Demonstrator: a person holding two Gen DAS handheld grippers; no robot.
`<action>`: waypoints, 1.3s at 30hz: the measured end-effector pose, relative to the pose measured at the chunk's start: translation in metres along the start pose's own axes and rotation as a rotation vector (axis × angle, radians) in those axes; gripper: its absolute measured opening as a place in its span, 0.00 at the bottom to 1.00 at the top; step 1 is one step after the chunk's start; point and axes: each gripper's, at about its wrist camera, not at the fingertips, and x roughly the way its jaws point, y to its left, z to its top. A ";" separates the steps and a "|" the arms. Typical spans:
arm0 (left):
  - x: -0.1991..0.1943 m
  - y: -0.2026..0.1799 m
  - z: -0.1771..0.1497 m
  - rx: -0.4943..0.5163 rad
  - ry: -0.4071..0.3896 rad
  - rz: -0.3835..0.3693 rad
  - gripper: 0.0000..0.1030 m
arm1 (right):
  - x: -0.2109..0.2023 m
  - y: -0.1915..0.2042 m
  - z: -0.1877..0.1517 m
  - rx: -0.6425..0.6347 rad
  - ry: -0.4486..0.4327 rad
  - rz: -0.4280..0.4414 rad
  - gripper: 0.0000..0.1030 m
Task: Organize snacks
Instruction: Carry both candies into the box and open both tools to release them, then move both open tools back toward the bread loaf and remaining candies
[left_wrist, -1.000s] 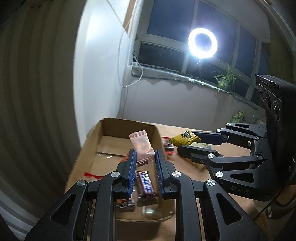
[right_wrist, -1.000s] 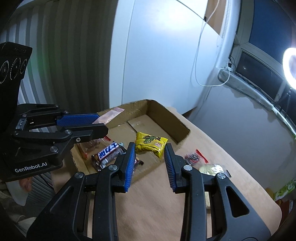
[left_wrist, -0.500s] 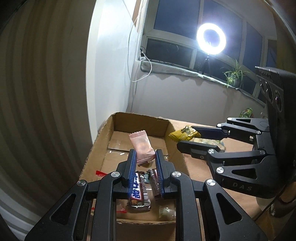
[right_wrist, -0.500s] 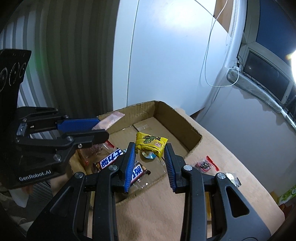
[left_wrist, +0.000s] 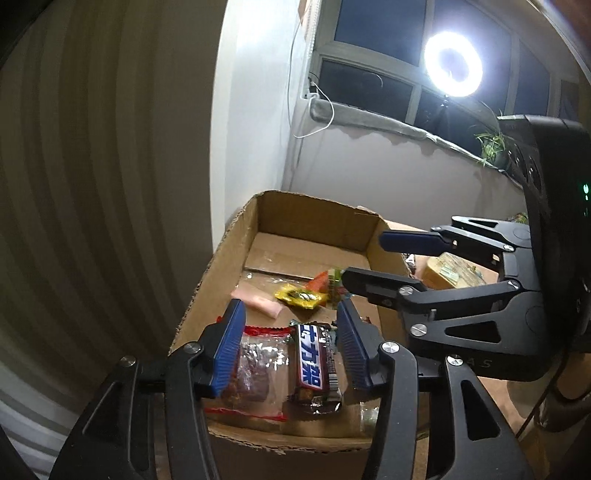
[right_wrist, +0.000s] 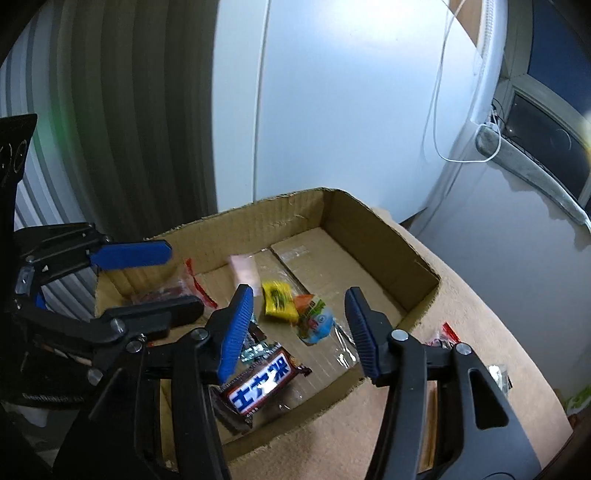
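An open cardboard box (left_wrist: 317, 218) (right_wrist: 402, 258) stands on the brown table. On its floor lie a pink packet (left_wrist: 258, 301) (right_wrist: 243, 269), a yellow packet (left_wrist: 299, 297) (right_wrist: 279, 301), an orange and blue packet (right_wrist: 314, 317), a brown chocolate bar (left_wrist: 314, 365) (right_wrist: 258, 387) and a clear packet with red edges (left_wrist: 255, 373). My left gripper (left_wrist: 290, 317) (right_wrist: 181, 280) hangs over the box's near end, its jaws opening with nothing held between them. My right gripper (right_wrist: 299, 299) (left_wrist: 369, 258) hangs over the box from the side, jaws also opening and empty.
Loose snacks lie on the table beside the box: a red packet (right_wrist: 443, 334), a silvery one (right_wrist: 498, 373) and a yellow pack (left_wrist: 447, 273). A white wall and a striped surface stand close behind the box. A ring light (left_wrist: 452, 64) shines at the window.
Both grippers sank toward the box and opened. The pink packet left my left gripper and the yellow packet left my right gripper; both now lie on the box floor.
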 end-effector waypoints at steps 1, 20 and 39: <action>0.000 0.000 0.001 -0.001 -0.002 -0.001 0.49 | -0.002 0.000 -0.001 0.002 -0.002 -0.003 0.53; -0.031 0.000 0.004 -0.023 -0.045 0.029 0.67 | -0.047 -0.006 -0.053 0.132 -0.046 -0.080 0.59; 0.022 -0.149 -0.002 0.131 0.099 -0.184 0.72 | -0.118 -0.160 -0.167 0.373 0.066 -0.290 0.59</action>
